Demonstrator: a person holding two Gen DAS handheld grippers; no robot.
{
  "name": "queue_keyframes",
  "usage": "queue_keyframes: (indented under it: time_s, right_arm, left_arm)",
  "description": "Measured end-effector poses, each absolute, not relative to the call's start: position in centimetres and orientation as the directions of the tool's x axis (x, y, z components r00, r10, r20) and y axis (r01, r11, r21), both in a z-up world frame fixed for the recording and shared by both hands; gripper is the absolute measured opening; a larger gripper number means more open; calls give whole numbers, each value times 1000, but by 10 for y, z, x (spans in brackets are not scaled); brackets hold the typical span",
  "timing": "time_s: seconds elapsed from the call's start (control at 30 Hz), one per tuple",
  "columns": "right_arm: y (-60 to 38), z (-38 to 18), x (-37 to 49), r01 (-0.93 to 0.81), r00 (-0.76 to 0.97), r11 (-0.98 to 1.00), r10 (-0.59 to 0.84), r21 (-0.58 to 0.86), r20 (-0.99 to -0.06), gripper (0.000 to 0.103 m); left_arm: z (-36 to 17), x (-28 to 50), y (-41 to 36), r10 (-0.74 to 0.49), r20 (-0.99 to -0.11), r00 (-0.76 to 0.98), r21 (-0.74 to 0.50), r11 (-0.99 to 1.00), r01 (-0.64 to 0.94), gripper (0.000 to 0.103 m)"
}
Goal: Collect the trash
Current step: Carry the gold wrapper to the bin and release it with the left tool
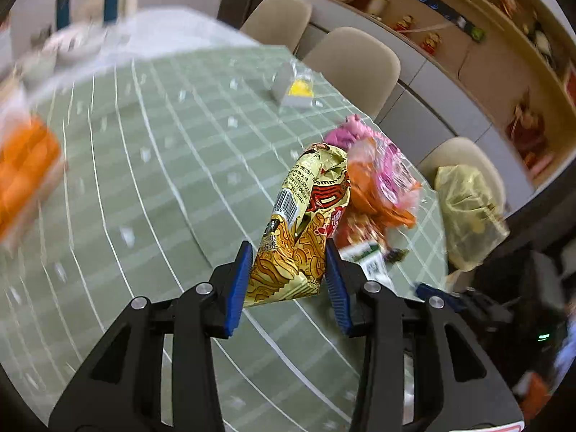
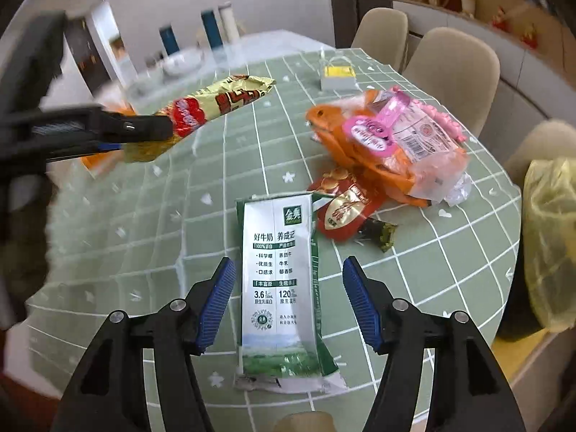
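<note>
Jaws hiding yellow wrapper's (image 1: pixel 306 223) sides

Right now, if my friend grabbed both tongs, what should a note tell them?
Left tongs: shut on the yellow noodle wrapper, lifted off the table.
Right tongs: open, a pad on each side of the flattened milk carton, not gripping it.
On the table: orange and pink bag, red snack packet, small dark wrapper.
Yellow trash bag hangs past the table's right edge.
Done: one wrapper picked up.
Left: bag it, then the carton and the rest.
</note>
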State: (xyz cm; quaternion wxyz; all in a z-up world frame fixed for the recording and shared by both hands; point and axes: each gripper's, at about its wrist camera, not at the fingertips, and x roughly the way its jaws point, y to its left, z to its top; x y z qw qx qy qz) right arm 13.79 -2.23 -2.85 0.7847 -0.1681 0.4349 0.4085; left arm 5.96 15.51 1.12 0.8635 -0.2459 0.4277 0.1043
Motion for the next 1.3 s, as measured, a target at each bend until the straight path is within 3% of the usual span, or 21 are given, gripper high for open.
queue_keyframes:
  time_s: [0.13,0.23,0.3,0.63,0.93,1.3]
  right_arm:
    - [-3,-51,149,-801,235,594,427,75,-873,59]
    - [-7,-50,154,-818,119,543,484,190,-867,47]
    - [-17,-42,157,-826,133,535,495,180,-859,46]
    - [-99,35,191,-850,203,485,663,207,-720,46]
    - [-189,79,248,-760,420,634,648,143,-635,46]
    - [-318,134,322,-586,679,810,493,2,-544,46]
  left_arm:
    - [4,48,145,28,-815,579,-263,872,-413,38]
    - [12,39,143,46,-806,590,-267,862,-432,38]
    - [18,38,141,77,-800,596,-254,855,-452,38]
    - [81,58,98,139,-704,697,-273,852,-446,38]
    - [111,140,20,53,-668,743,-229,935,-272,38]
    - [110,242,-79,-183,-632,753,-311,950,-30,38]
